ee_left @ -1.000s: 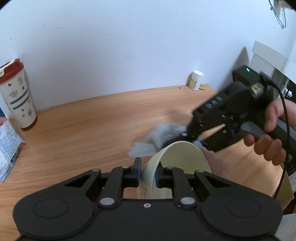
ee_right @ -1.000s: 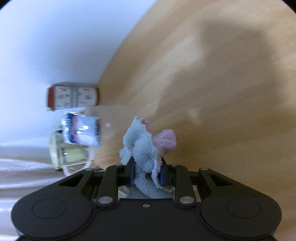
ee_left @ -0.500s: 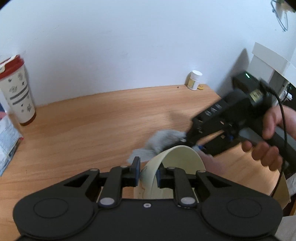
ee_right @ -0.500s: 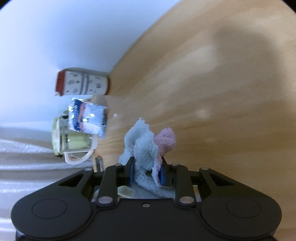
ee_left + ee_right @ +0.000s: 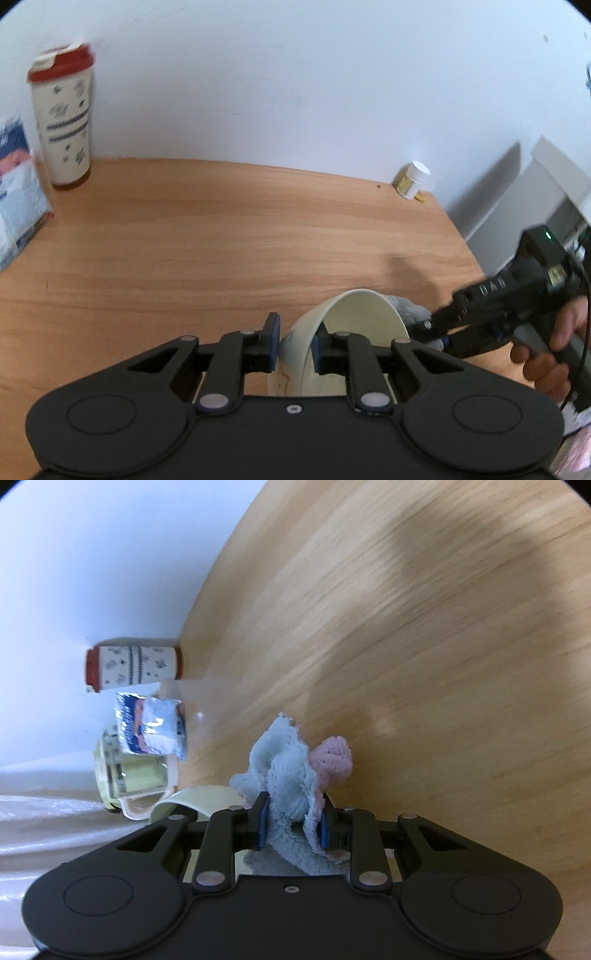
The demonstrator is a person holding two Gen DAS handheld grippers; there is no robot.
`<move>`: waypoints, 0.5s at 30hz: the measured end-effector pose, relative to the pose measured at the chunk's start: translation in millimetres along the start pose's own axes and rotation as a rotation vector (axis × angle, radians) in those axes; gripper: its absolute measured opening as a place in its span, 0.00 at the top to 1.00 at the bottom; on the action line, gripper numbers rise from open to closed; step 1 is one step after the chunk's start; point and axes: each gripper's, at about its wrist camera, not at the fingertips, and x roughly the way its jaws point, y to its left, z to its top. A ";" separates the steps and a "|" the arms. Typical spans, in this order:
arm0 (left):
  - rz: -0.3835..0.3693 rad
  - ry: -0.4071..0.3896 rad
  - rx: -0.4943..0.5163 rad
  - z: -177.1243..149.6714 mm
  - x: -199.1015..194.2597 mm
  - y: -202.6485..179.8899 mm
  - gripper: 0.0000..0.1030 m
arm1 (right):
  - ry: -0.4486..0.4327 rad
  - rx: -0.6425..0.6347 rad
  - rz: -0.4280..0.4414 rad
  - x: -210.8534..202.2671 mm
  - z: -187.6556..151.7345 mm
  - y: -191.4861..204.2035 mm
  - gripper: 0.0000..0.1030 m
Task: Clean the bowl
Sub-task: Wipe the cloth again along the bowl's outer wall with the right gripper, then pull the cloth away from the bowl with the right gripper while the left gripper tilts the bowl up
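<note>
My left gripper point(image 5: 293, 345) was clamped on the cream bowl's point(image 5: 354, 325) rim, bowl tipped up above the wooden table point(image 5: 221, 251). At 3 o'clock, my right gripper point(image 5: 291, 825) pinched the blue-pink cloth point(image 5: 291, 771).

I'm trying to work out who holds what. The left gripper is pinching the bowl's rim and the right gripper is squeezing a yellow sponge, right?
Not quite. The right gripper is squeezing a fluffy cloth, light blue with a pink part, not a yellow sponge; the right wrist view shows it. The left gripper is indeed pinching the bowl by its rim.
</note>
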 end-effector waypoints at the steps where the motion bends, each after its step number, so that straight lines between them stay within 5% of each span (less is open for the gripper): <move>1: -0.007 -0.003 -0.009 0.4 -0.8 2.2 0.85 | -0.006 -0.033 -0.010 -2.0 -1.1 2.7 0.72; 11: -0.074 -0.029 -0.106 4.4 -4.1 25.2 0.84 | -0.029 -0.958 -0.315 2.2 -52.1 84.8 0.72; 15: -0.071 -0.027 -0.165 6.4 -3.0 34.4 0.84 | -0.011 -1.148 -0.376 12.6 -72.2 95.7 0.72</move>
